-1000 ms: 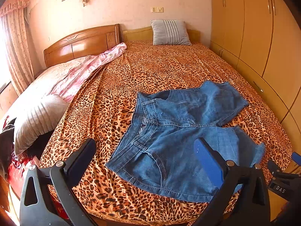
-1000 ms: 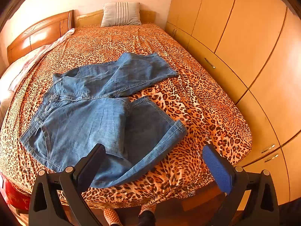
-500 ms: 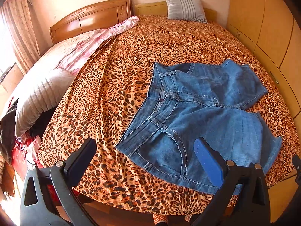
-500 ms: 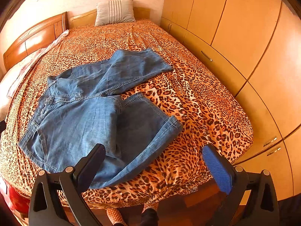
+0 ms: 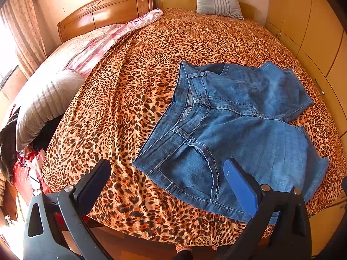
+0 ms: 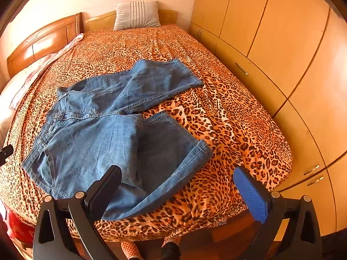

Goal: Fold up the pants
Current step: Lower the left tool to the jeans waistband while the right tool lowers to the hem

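The left gripper (image 5: 167,175) hovers wide open and empty over the waistband end of the pants (image 5: 234,130), which lie spread on the bed (image 5: 134,91) near its foot. Their denim looks soft but fairly heavy; the waistband corner and hem are probably the firmest holds. The right gripper (image 6: 177,178), equally spread and empty, hangs above the near leg's hem. No writing is readable.

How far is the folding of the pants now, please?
Done: the blue denim pants lie spread on the leopard-print bedcover, the near leg doubled back on itself. In hand: nothing; the left claw and right claw are both open, above the near edge. Left: grasping the pants and making the folds.
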The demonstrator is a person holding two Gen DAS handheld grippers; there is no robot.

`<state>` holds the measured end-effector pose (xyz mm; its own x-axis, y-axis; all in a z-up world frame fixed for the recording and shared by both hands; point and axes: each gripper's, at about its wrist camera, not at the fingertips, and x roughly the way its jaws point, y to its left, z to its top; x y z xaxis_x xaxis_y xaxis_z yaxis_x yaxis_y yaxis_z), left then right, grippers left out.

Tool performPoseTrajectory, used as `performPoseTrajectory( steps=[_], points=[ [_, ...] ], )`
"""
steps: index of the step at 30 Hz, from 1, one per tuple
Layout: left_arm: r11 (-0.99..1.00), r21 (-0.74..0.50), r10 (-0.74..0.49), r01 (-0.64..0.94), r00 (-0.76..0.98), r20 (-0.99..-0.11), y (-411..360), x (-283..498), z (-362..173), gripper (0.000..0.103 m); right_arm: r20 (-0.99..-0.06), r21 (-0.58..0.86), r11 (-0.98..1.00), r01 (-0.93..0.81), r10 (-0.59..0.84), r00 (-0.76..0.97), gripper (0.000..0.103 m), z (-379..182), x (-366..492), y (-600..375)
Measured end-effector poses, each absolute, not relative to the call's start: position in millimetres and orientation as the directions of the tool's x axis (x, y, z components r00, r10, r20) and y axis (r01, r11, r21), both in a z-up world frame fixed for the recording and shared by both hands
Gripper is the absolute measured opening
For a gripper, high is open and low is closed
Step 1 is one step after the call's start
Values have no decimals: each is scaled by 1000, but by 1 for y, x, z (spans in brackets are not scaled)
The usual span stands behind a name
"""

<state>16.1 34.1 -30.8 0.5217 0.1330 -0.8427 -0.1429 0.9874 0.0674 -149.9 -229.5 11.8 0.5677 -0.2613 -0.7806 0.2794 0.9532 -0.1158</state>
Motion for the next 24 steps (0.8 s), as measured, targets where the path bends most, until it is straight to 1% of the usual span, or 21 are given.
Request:
performPoseTrajectory(
  steps=[14, 24],
  points=[
    [980, 89, 162, -177, 457, -874, 10, 30, -44, 103, -790, -95, 959, 268, -236, 565, 103, 9, -136, -264],
    [973, 93, 173, -213, 396, -902, -20, 44, -51, 103, -810, -56, 971, 233, -181, 557, 103, -1, -113, -299]
  ],
)
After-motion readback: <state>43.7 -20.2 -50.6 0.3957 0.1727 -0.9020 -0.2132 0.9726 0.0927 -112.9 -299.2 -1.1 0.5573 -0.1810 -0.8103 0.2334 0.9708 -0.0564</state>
